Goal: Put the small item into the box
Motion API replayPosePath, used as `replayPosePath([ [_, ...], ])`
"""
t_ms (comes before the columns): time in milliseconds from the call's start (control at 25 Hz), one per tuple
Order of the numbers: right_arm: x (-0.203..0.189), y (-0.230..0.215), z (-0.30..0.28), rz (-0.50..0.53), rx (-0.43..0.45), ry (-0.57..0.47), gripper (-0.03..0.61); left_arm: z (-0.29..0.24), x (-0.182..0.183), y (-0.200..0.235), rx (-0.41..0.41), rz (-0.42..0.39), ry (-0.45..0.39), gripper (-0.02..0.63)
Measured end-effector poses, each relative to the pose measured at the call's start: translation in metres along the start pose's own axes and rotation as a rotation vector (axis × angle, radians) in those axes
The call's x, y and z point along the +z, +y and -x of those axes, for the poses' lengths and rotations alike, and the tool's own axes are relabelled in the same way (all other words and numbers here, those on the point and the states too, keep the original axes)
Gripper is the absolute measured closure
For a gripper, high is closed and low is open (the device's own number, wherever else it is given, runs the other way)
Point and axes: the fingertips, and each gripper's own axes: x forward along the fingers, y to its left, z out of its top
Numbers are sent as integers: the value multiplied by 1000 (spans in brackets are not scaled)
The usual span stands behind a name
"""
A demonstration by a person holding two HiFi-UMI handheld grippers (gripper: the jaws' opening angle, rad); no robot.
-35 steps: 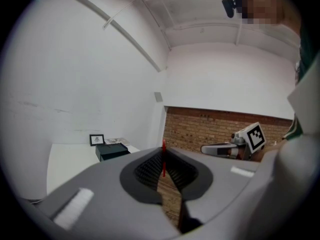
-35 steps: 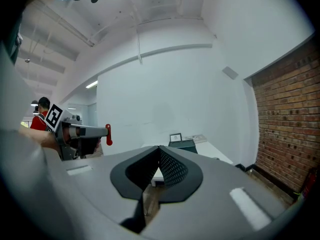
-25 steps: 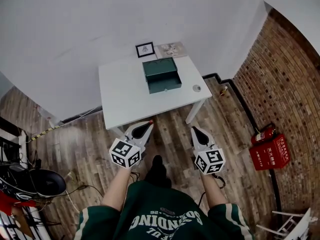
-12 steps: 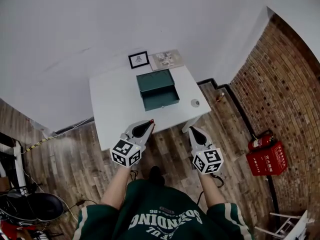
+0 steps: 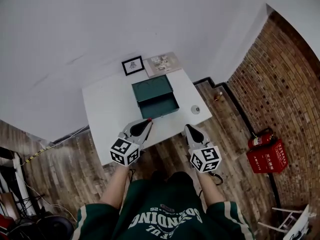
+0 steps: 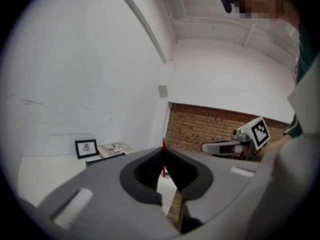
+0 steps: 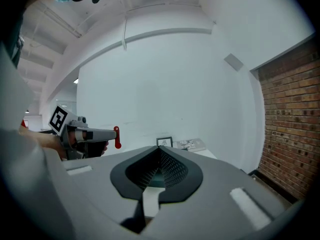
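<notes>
A dark green box (image 5: pixel 155 96) with its lid up stands on the white table (image 5: pixel 105 114), towards the back. The small item, a round grey piece (image 5: pixel 195 109), lies near the table's right edge. My left gripper (image 5: pixel 147 122) is shut and empty, its red-tipped jaws over the table's front edge, short of the box. My right gripper (image 5: pixel 188 129) is shut too, just off the front edge and short of the small item. The left gripper view has its jaws (image 6: pixel 163 147) closed to a point, as does the right gripper view (image 7: pixel 160 149).
A framed picture (image 5: pixel 133 65) and a booklet (image 5: pixel 162 64) lie at the table's back against the white wall. A brick wall, a fire extinguisher (image 5: pixel 260 139) and a red case (image 5: pixel 272 154) are at the right. Wooden floor surrounds the table.
The person has stepped up to the table: it has come nearer in the head view, and both shut grippers have gone from over the floor to its front edge.
</notes>
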Motion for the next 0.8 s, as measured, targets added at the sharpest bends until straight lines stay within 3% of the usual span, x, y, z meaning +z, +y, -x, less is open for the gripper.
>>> replayPosePath([
  [360, 3, -29, -41, -12, 40, 10, 576, -36, -4, 23, 32, 8, 26, 551],
  [800, 33, -79, -158, 11, 276, 62, 575, -91, 16, 88, 257, 42, 20, 551],
])
